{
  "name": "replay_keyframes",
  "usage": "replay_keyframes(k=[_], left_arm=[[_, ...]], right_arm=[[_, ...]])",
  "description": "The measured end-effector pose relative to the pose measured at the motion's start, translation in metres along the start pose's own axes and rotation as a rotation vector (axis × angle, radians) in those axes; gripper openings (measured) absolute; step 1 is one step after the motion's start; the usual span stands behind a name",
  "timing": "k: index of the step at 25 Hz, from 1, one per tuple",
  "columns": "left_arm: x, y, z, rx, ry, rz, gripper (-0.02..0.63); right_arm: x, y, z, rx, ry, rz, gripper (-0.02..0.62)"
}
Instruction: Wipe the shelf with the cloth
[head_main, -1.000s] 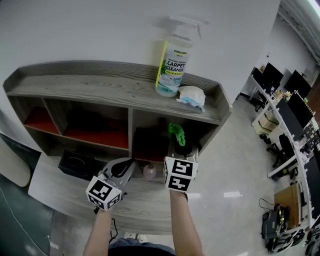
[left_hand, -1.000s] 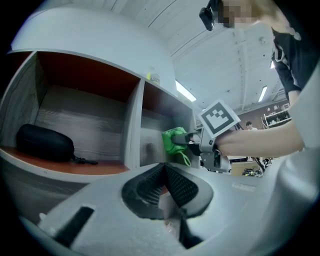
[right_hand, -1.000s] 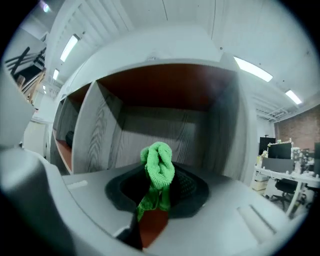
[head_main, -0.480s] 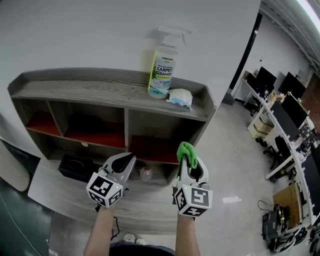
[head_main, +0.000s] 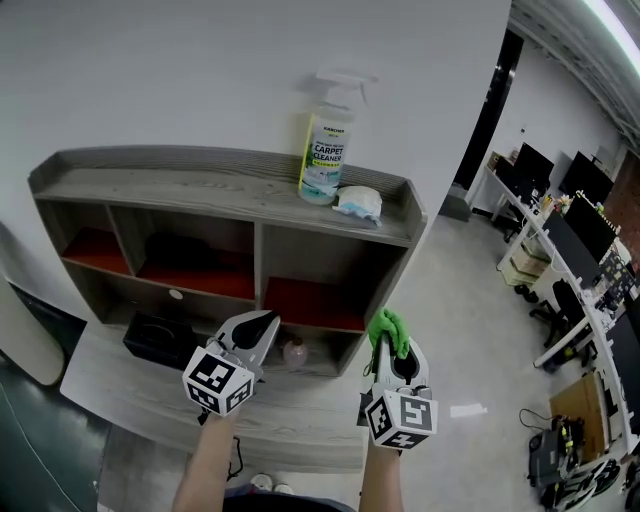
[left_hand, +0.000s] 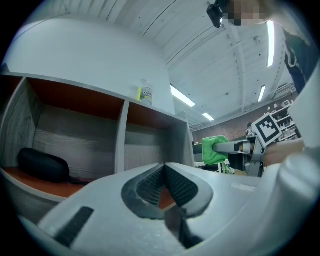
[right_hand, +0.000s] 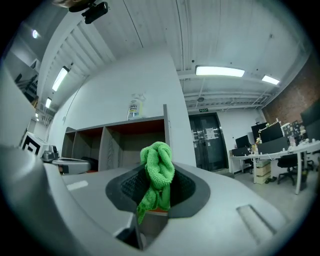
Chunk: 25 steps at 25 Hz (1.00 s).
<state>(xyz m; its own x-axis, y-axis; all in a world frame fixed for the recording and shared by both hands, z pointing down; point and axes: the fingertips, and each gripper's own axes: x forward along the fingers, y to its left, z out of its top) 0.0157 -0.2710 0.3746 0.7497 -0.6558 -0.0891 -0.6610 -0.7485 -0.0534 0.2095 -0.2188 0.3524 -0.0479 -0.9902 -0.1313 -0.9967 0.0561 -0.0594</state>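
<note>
Green cloth (right_hand: 158, 170) pinched in your right gripper (head_main: 391, 348), short of shelf (head_main: 190, 186); left gripper (left_hand: 164, 176) closed, empty. Press flat on shelf top, long strokes (mind bottle (head_main: 326, 150)).

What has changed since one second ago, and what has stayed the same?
The right tongs, shut on the green cloth, drew back out of the right compartment of the shelf toward the person. The left tongs stayed shut and empty; the spray bottle stayed on top.

White wall (head_main: 150, 70), pale floor (head_main: 470, 300), desks (head_main: 548, 238) with monitors (head_main: 583, 181).
</note>
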Motion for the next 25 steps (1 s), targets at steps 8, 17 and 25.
replay_keyframes(k=[8, 17, 25], left_arm=[[-0.009, 0.002, -0.001, -0.004, 0.006, 0.012, -0.002], [-0.011, 0.004, -0.003, -0.013, 0.004, 0.007, -0.002], [-0.009, 0.002, -0.004, -0.015, 0.001, 0.001, -0.002]], right_arm=[[-0.001, 0.006, 0.000, -0.023, 0.017, 0.022, 0.100], [-0.002, 0.008, -0.005, -0.023, 0.033, 0.025, 0.100], [-0.002, 0.007, -0.004, -0.027, 0.030, 0.028, 0.100]])
